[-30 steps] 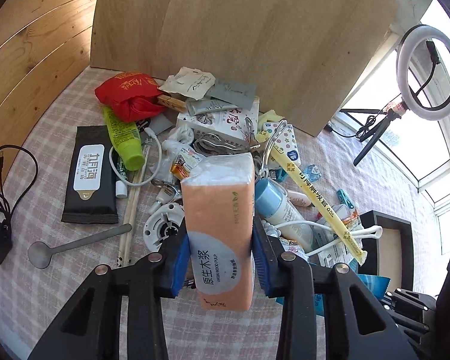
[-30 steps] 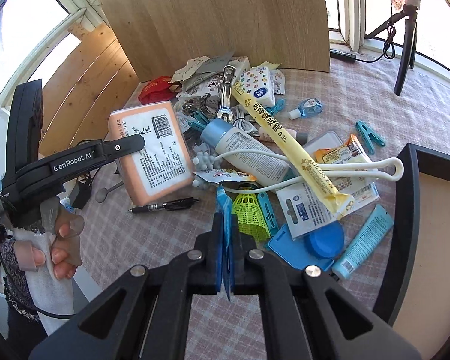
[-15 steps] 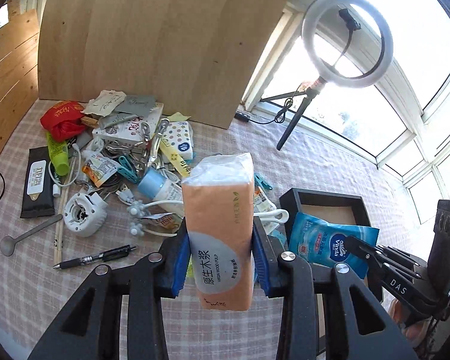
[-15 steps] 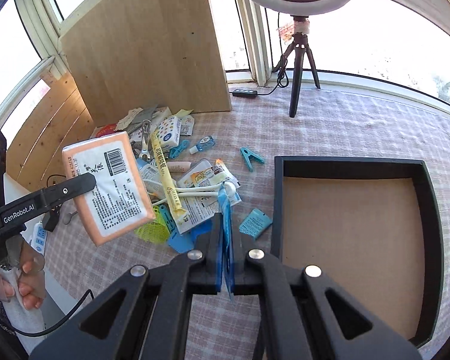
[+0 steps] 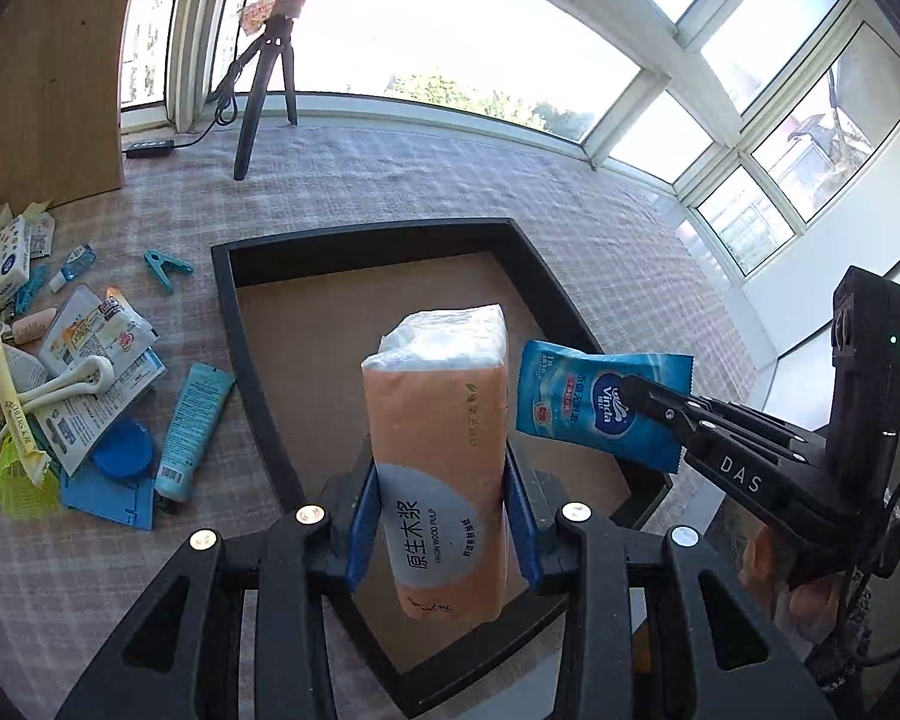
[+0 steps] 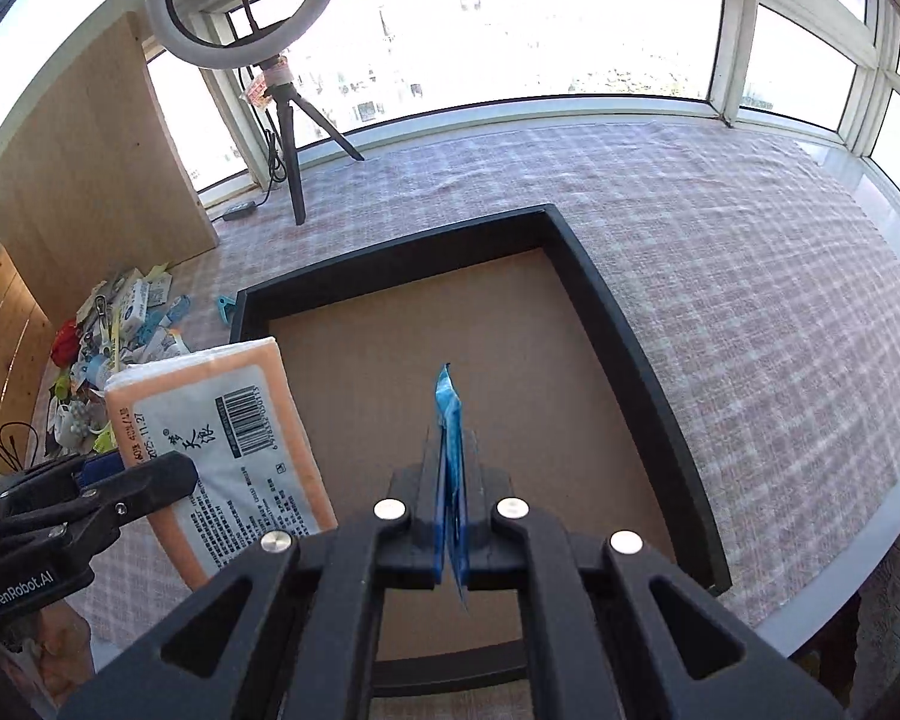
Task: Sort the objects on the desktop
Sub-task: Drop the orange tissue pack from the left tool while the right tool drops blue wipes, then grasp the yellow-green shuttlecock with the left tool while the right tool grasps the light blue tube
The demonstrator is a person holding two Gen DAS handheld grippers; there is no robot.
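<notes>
A: Left wrist view, status?

B: My left gripper (image 5: 443, 531) is pinching the orange tissue pack (image 5: 438, 450) upright, held over the black tray (image 5: 258, 384). My right gripper (image 5: 642, 402) is alongside, clamped on the blue Vinda wet-wipe packet (image 5: 594, 405). The unsorted pile (image 5: 60, 372) sits left of the tray.

A: Right wrist view?

B: The wipe packet (image 6: 450, 468) is edge-on between the closed jaws, over the tray's bare cardboard floor (image 6: 510, 372). The tissue pack (image 6: 222, 450) is at the tray's left wall.

A: Step?

B: I'd say placing. Next: lower both, spread the jaws, keep them apart.
</notes>
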